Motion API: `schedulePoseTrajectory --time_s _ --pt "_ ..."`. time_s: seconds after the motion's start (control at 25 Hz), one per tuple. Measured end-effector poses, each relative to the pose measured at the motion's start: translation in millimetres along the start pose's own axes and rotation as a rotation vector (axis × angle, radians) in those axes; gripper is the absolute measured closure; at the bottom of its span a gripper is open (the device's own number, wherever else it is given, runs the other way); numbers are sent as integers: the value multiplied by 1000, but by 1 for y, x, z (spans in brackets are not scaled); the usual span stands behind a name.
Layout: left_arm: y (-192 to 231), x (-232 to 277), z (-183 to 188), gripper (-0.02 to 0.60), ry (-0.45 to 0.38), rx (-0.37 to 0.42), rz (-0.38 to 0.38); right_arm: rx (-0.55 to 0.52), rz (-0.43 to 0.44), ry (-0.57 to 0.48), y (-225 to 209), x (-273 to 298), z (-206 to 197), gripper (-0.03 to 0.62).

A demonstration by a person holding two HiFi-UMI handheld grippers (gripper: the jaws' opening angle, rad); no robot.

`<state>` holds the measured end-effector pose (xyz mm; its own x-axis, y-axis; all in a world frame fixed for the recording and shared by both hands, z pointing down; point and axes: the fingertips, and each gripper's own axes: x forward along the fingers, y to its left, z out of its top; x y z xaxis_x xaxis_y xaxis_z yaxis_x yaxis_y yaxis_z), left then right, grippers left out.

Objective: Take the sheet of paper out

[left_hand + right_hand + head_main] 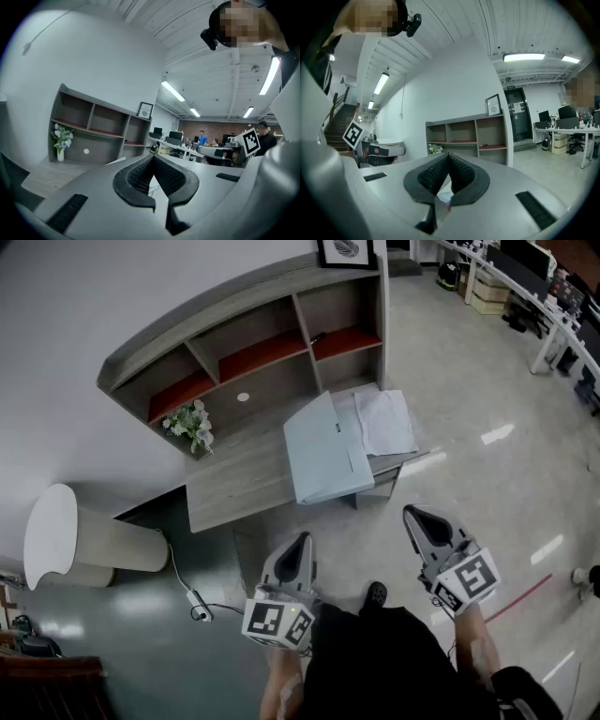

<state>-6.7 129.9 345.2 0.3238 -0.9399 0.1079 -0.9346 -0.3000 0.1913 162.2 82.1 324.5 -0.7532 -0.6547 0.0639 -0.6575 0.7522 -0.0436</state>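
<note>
**Sheet of paper lies ahead on the desk; right gripper is the nearer one**

Head view: the sheet of paper [384, 421] lies white and slightly rumpled at the right end of the desk [234, 479]. It sits just beside a light-blue folder [322, 451], and its left edge seems to tuck under the folder, though that is hard to confirm from this height. Its long axis runs roughly away from the person. Both grippers hang low over the floor, well short of the desk. The right gripper [417, 514] sits almost straight below the sheet in the picture. The left gripper [302, 538] lines up with the folder instead, so the right one has the shorter reach.

Left gripper view: the left gripper [153, 159] has its jaws pressed together with nothing between them. It points near level toward the shelf unit [93, 131].

Right gripper view: the right gripper [448, 157] is likewise closed and empty. A pale patch shows below the pads and may be the sheet.
</note>
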Motion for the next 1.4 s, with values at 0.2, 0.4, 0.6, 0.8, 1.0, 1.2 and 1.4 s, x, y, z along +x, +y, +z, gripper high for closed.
schedulePoseTrajectory --time_s 0.2,0.4,0.6,0.8,1.0,1.2,1.4 --pt "-4 7 -3 569 9 14 -7 -1 -3 2 -6 -4 -2 582" --pt "-9 11 -5 569 17 13 -5 11 -12 5 -10 -8 -5 582" --pt "-13 14 -10 569 28 19 6 39 6 11 -12 -8 -10 582" --pt "-18 18 -18 569 37 34 33 47 9 20 -15 -11 -18 582" --pt "-23 21 -28 569 55 46 48 59 3 30 -18 -11 -23 582" --pt "-18 28 -34 569 65 26 50 82 5 36 -21 -6 -28 582" --pt "-8 43 -40 569 85 79 44 68 3 58 -26 8 -34 582"
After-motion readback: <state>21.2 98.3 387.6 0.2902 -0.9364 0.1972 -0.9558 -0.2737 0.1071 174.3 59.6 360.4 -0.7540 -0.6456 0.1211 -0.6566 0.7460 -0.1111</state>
